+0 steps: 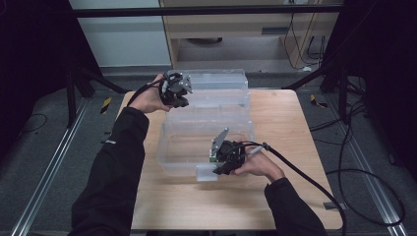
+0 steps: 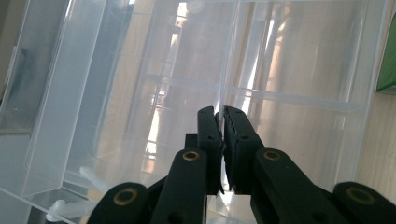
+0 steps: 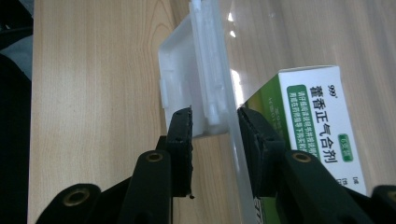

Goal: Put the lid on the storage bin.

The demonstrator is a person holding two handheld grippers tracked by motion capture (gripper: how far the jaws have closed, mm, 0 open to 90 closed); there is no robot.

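the big clear plastic box sits mid-worktop. left gripper jaws pinch its lid edge, i think; right gripper jaws spread around the white latch. the lid could slip and slam.

High view looks down; both gripper views closely share the clear box.

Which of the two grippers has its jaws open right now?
The right gripper, at the clear box's near wall: its jaws stand apart on either side of the white latch. The left gripper, at the lid, has its jaws pressed together.
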